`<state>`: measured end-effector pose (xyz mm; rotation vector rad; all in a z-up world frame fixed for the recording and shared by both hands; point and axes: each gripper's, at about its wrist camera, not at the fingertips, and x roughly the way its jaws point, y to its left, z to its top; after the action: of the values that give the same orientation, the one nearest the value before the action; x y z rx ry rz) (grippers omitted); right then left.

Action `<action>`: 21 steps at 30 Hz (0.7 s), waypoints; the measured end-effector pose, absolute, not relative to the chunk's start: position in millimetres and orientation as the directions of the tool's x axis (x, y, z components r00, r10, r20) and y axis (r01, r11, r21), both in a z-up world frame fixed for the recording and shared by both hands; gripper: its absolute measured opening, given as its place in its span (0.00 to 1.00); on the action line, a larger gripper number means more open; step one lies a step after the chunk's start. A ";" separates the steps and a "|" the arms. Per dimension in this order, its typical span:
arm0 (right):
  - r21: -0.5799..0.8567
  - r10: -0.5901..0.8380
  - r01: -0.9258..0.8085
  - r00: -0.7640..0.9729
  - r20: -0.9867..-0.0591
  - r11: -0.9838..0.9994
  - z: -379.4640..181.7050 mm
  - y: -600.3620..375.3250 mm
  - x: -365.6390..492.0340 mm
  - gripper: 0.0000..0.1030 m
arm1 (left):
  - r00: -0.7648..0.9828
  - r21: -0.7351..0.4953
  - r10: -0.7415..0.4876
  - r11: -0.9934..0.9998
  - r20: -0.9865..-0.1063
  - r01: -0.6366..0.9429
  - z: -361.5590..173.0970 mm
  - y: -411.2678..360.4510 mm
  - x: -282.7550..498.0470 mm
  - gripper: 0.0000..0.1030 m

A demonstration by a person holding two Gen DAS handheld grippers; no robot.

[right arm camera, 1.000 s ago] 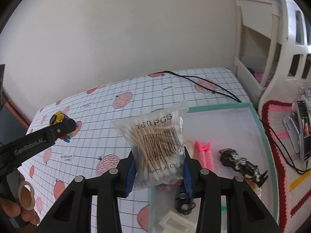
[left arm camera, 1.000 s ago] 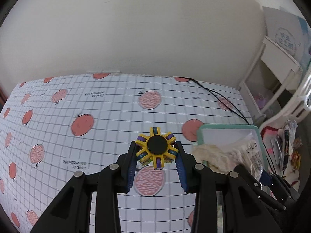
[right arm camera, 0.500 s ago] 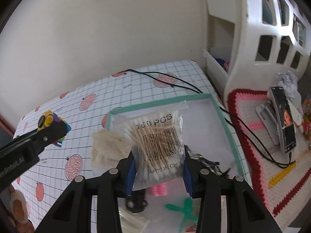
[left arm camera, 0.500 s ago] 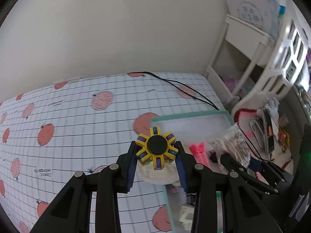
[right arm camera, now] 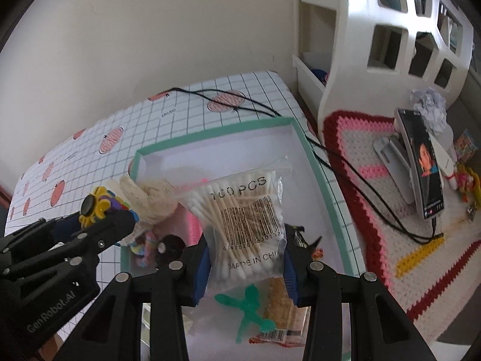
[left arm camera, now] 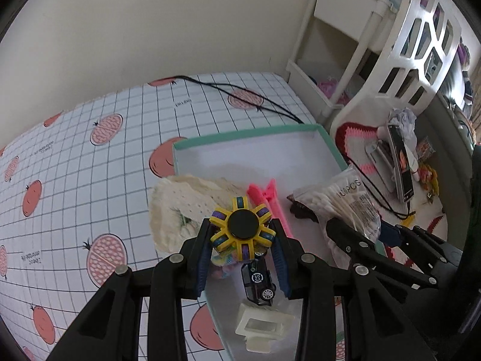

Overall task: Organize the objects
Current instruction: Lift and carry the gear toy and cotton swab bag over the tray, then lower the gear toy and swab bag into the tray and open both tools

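A patterned tablecloth (left arm camera: 90, 162) carries a teal-rimmed box (left arm camera: 249, 134) at its right end. Over the box, the right gripper (right arm camera: 245, 258) has its jaws clamped on a bag of cotton swabs (right arm camera: 243, 210). To its left, the left gripper (left arm camera: 242, 240) grips a yellow fidget spinner (left arm camera: 243, 225) above a black toy car (left arm camera: 258, 282).

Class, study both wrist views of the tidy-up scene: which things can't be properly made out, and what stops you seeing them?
- Toy car, left wrist view: partly behind the left gripper and its spinner.
- Dark figurine, left wrist view: largely covered by the cotton swab bag.
- Box floor, right wrist view: the swab bag and right gripper block the middle.
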<state>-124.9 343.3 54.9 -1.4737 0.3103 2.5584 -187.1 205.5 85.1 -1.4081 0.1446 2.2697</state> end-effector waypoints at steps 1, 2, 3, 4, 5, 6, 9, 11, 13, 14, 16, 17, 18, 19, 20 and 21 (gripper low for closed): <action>0.103 0.039 -0.259 -0.489 -0.871 -0.960 52.6 345.5 -123.8 0.43 | -0.364 -0.147 0.323 -0.888 -0.874 -0.435 82.1 206.6 -186.7 0.38; 0.108 0.035 -0.263 -0.487 -0.873 -0.959 51.3 346.6 -123.3 0.43 | -0.361 -0.144 0.319 -0.888 -0.877 -0.437 79.8 207.6 -185.8 0.38; 0.113 0.031 -0.266 -0.483 -0.875 -0.957 49.7 347.7 -122.8 0.43 | -0.357 -0.139 0.312 -0.889 -0.880 -0.436 77.0 208.6 -185.1 0.38; 0.115 0.028 -0.267 -0.480 -0.877 -0.957 48.3 348.2 -122.2 0.43 | -0.354 -0.136 0.308 -0.890 -0.883 -0.434 74.8 209.4 -184.5 0.38; 0.114 0.027 -0.265 -0.477 -0.879 -0.957 46.8 348.5 -121.4 0.42 | -0.354 -0.138 0.309 -0.891 -0.883 -0.433 73.3 209.1 -185.3 0.38; 0.114 0.026 -0.263 -0.476 -0.879 -0.958 45.7 348.4 -121.3 0.42 | -0.354 -0.139 0.309 -0.891 -0.883 -0.433 71.4 209.9 -185.1 0.38; 0.128 0.012 -0.261 -0.475 -0.880 -0.957 42.7 349.3 -119.4 0.43 | -0.358 -0.124 0.298 -0.891 -0.885 -0.437 67.8 212.1 -182.7 0.38; 0.133 0.009 -0.261 -0.478 -0.878 -0.956 42.1 349.8 -118.2 0.43 | -0.357 -0.115 0.293 -0.889 -0.887 -0.443 64.7 213.7 -181.9 0.38; 0.124 0.014 -0.255 -0.479 -0.878 -0.959 42.2 348.3 -118.6 0.43 | -0.356 -0.108 0.286 -0.889 -0.890 -0.446 62.5 214.4 -180.3 0.38; 0.116 0.019 -0.252 -0.479 -0.878 -0.961 42.2 347.0 -118.6 0.43 | -0.355 -0.104 0.282 -0.889 -0.891 -0.445 61.2 214.8 -180.1 0.38; 0.113 0.019 -0.246 -0.480 -0.877 -0.963 41.9 346.2 -119.2 0.43 | -0.350 -0.107 0.279 -0.892 -0.895 -0.438 58.2 213.4 -180.1 0.38; 0.118 0.015 -0.245 -0.482 -0.876 -0.962 41.7 346.0 -119.2 0.43 | -0.350 -0.110 0.280 -0.893 -0.894 -0.436 57.6 212.7 -180.3 0.38; 0.120 0.014 -0.246 -0.482 -0.876 -0.962 41.3 346.0 -118.9 0.43 | -0.350 -0.111 0.282 -0.893 -0.893 -0.436 57.0 212.4 -180.1 0.38; 0.120 0.014 -0.247 -0.482 -0.876 -0.962 40.9 346.1 -118.6 0.43 | -0.352 -0.109 0.281 -0.893 -0.893 -0.437 57.1 212.5 -180.0 0.38; 0.119 0.015 -0.246 -0.481 -0.877 -0.962 40.1 345.7 -118.4 0.43 | -0.356 -0.108 0.283 -0.892 -0.891 -0.439 57.1 212.3 -180.2 0.38; 0.116 0.016 -0.245 -0.480 -0.877 -0.962 39.6 345.3 -118.0 0.43 | -0.358 -0.107 0.284 -0.891 -0.889 -0.441 56.7 212.0 -179.8 0.38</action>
<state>-118.0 345.3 39.6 -1.5106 0.3403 2.5553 -179.8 212.0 56.7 -1.4416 0.2086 2.2685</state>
